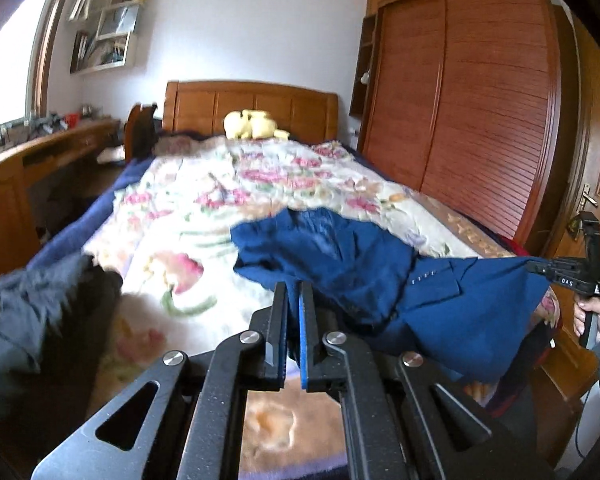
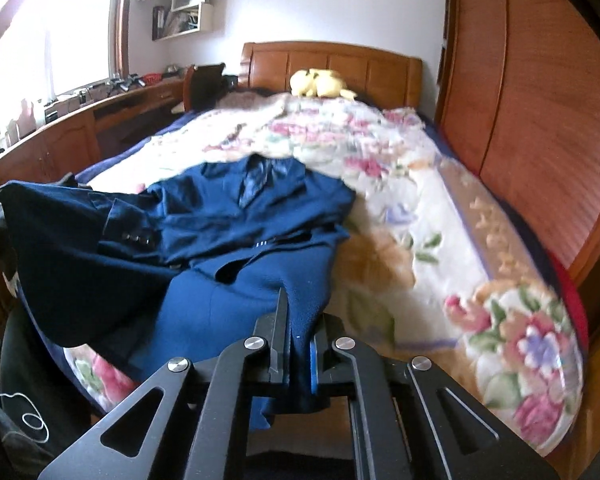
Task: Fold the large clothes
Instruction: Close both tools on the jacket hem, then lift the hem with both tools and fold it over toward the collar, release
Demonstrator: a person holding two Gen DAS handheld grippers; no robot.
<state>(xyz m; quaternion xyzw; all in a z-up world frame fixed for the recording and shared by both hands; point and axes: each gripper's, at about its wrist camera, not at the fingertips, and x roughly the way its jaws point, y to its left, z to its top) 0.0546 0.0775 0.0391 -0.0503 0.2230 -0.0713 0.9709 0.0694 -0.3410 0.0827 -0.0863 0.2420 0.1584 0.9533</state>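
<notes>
Closest to each lens, the fingers are clamped on the near hem of the blue jacket (image 2: 236,216): the left gripper (image 1: 294,320) pinches one corner, the right gripper (image 2: 298,344) the other. Between them the hem hangs stretched and raised off the bed (image 2: 440,216). From the fingers the jacket runs straight away, its long axis pointing at the headboard (image 1: 252,108), collar farthest and lying on the quilt. Both hands look equally near, so I judge the fold should carry the hem forward toward the collar.
</notes>
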